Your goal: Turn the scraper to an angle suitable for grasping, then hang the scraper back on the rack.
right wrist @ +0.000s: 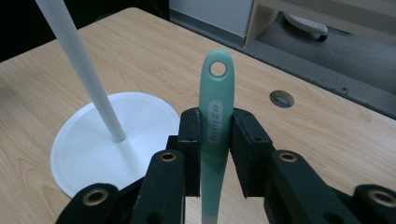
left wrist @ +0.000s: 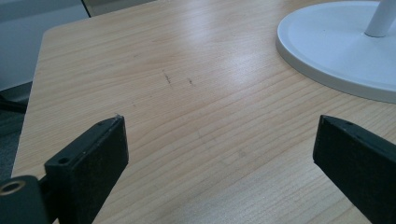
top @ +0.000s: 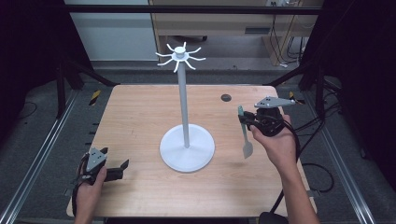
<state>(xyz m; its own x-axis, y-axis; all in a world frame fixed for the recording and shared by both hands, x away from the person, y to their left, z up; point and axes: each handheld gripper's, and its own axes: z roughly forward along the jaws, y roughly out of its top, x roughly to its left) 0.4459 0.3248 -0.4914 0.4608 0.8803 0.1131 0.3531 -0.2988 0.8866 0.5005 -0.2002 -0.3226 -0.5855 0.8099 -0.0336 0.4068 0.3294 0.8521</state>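
Observation:
A white stand [top: 185,107] rises from a round base [top: 187,149] at the table's middle, and curved hooks [top: 180,55] ring its top. My right gripper [top: 247,119] is shut on a mint-green spatula [top: 244,133], held right of the pole. In the right gripper view the spatula's handle [right wrist: 215,107] sticks up between the jaws, its hanging hole [right wrist: 217,68] at the tip. The blade [top: 247,149] hangs low over the table. My left gripper [top: 122,165] is open near the front left corner. The left gripper view has bare wood between its jaws and the base [left wrist: 336,46] at upper right.
The wooden table [top: 140,116] has a small dark round hole [top: 226,97] at the back right. Black frame rails and cables run along both sides. A wooden cabinet [top: 219,23] stands beyond the far edge.

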